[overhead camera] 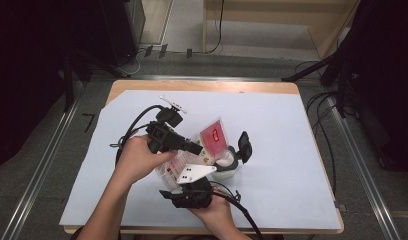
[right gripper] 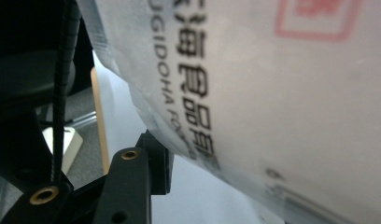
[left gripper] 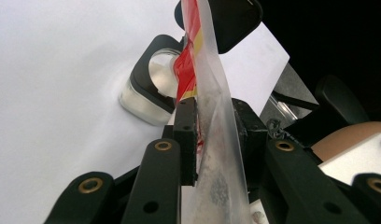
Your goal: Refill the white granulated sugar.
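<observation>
1. Worked at a wooden table (overhead camera: 202, 86) covered almost wholly by a pale sheet (overhead camera: 282, 165), with a strip of bare wood showing at the far edge.
2. Stood on grey floor, with metal rails (overhead camera: 42, 170) running along both sides of the table, black cables (overhead camera: 322, 107) trailing at the right, and dark curtained space to left and right.
3. Saw light wooden furniture (overhead camera: 272, 20) beyond the far end of the table.
4. Held a clear plastic bag (overhead camera: 212, 140) with a red label above the middle of the sheet, between the two tools.
5. Clamped the left gripper (left gripper: 212, 135) on the bag; in the left gripper view the film ran upright between the two black jaws, pinched near its lower part, with the red and yellow print rising above them.
6. Kept the right gripper (overhead camera: 192, 192) at the near side of the bag, just under it; in the right gripper view the printed film lay right across the lens, one jaw visible beside it, but contact could not be told.
7. Left a small glass jar (overhead camera: 226, 167) with a black hinged lid (overhead camera: 244, 145) flipped open standing on the sheet, directly under the bag's lower end.
</observation>
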`<state>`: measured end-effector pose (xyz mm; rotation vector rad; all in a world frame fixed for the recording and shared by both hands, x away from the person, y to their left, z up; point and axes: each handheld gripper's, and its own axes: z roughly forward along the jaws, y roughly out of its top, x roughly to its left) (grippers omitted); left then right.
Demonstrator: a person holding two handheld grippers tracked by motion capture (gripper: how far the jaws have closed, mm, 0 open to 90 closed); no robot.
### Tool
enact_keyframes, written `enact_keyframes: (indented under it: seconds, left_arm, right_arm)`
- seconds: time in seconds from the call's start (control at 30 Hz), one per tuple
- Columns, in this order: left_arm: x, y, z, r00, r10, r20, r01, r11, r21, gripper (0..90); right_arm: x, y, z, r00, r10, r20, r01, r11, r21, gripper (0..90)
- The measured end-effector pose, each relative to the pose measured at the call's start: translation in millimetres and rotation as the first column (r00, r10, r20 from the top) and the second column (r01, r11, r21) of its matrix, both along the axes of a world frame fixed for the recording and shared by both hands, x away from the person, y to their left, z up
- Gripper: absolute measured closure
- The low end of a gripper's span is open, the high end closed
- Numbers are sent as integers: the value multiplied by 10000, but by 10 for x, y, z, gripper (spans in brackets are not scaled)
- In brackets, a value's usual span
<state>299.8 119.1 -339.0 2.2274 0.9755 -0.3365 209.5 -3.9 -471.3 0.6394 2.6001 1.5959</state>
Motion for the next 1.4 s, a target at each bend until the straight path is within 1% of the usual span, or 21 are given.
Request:
enact_keyframes:
  seconds: [0.07,0.1,0.2,0.3,0.33,0.4,0.47,0.6,0.63,0.73,0.83,0.9,0.93,1.0,1.03,1.07,1.13,1.3,1.33,1.4]
  left_arm:
    - [3,15,-14,10000,-17,-30,17,10000,27,756]
    - [3,20,-18,10000,-23,-39,23,10000,31,761]
    - [-2,27,-31,10000,14,-83,-14,10000,-32,761]
    - [7,26,-55,9999,-33,-164,32,10000,-60,760]
    - [15,20,-76,9998,-63,-213,61,10000,-67,761]
    - [22,13,-90,9997,-84,-238,83,9999,-57,760]
    - [34,-13,-123,9996,-132,-254,132,9999,13,761]
    - [46,-32,-155,9995,-197,-257,198,9998,4,765]
    - [46,-32,-155,9995,-197,-257,198,9998,4,767]
    - [64,-33,-183,9994,-174,-311,173,9998,-33,770]
    - [72,-38,-196,9995,-156,-270,155,9999,-28,774]
    - [80,-39,-205,9993,-211,-294,211,9998,-28,774]
    - [88,-39,-226,9992,-207,-332,204,9997,-117,778]
    - [91,-37,-236,9991,-200,-365,195,9997,-135,795]
    - [95,-30,-242,9987,-238,-460,234,9997,-101,795]
    - [100,-5,-259,9988,-214,-437,203,9995,-258,828]
    - [102,5,-266,9990,-211,-400,198,9992,-336,849]
    - [100,57,-250,9989,-249,-398,233,9990,-389,869]
    - [98,84,-238,9986,-323,-421,302,9983,-498,872]
    - [95,108,-226,9986,-295,-433,267,9976,-638,876]
  right_arm:
    - [-6,4,-10,10000,22,30,-21,10000,-55,588]
    - [-9,9,-30,10000,69,27,-68,9998,-199,589]
    - [-2,5,-53,9999,128,23,-127,9998,-138,589]
    - [-4,4,-70,9999,169,35,-168,9997,-184,588]
    - [-2,3,-80,9997,189,176,-184,9994,-280,587]
    - [-5,4,-88,9995,221,210,-215,9993,-305,587]
    - [-5,5,-118,9992,249,313,-234,9986,-480,583]
    - [-10,5,-162,9992,252,301,-234,9980,-580,577]
    - [-8,2,-171,9990,253,357,-231,9980,-591,577]
    - [-3,-5,-190,9993,199,323,-178,9979,-624,575]
    - [3,-10,-202,9993,202,329,-181,9978,-632,574]
    - [8,-16,-214,9993,194,334,-172,9977,-657,573]
    - [14,-21,-228,9991,191,369,-165,9975,-682,572]
    - [24,-27,-238,9988,231,426,-200,9972,-720,570]
    - [24,-27,-238,9988,231,426,-200,9972,-720,570]
    - [35,-36,-237,9991,190,374,-163,9973,-715,571]
    - [35,-38,-229,9992,213,348,-187,9971,-734,574]
    - [41,-38,-221,9991,274,338,-249,9971,-719,587]
    - [39,-38,-220,9989,265,375,-237,9970,-733,585]
    - [40,-42,-215,9988,231,423,-201,9973,-710,585]
